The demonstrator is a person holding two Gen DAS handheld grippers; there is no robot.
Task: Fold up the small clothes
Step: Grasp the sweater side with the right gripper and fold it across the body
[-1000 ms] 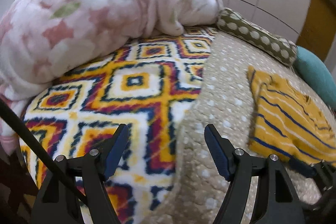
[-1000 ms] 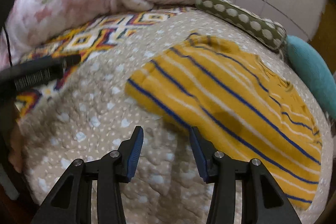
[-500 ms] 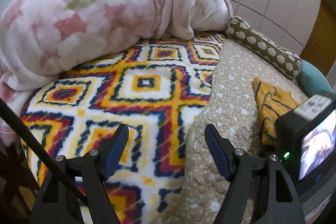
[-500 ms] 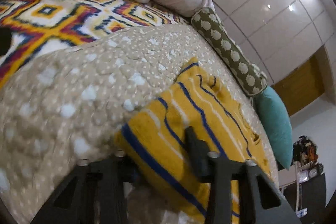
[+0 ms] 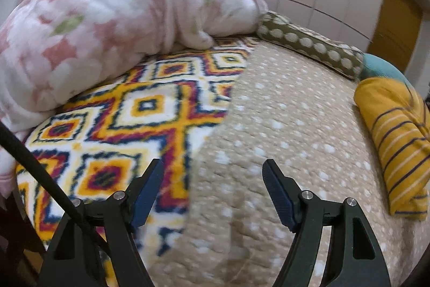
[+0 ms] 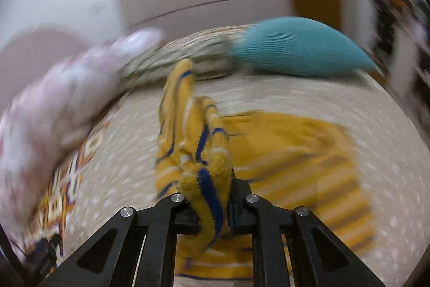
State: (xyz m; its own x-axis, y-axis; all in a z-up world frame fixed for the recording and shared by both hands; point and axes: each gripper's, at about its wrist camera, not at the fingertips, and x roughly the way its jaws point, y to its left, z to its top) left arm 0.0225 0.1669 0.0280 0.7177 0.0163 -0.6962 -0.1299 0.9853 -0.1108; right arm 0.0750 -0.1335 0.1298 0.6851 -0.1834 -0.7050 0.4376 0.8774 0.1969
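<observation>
The small garment is a yellow top with blue and white stripes (image 6: 199, 152). My right gripper (image 6: 212, 195) is shut on a bunched edge of it and holds that edge lifted, while the rest lies on the beige dotted bedspread (image 6: 389, 139). In the left wrist view the same yellow top (image 5: 397, 141) lies folded over at the far right of the bed. My left gripper (image 5: 212, 192) is open and empty, hovering over the beige bedspread (image 5: 282, 120) near the bed's front edge, well left of the top.
A diamond-patterned fleece blanket (image 5: 121, 125) covers the bed's left side. A pink floral duvet (image 5: 107, 31) is piled at the back left. A dotted olive bolster (image 5: 309, 45) and a teal cushion (image 6: 301, 47) lie along the wall.
My right gripper has closed on the yellow top's edge, lifted it and swung it over, so the view blurs. The top now lies doubled over. My left gripper stays open.
</observation>
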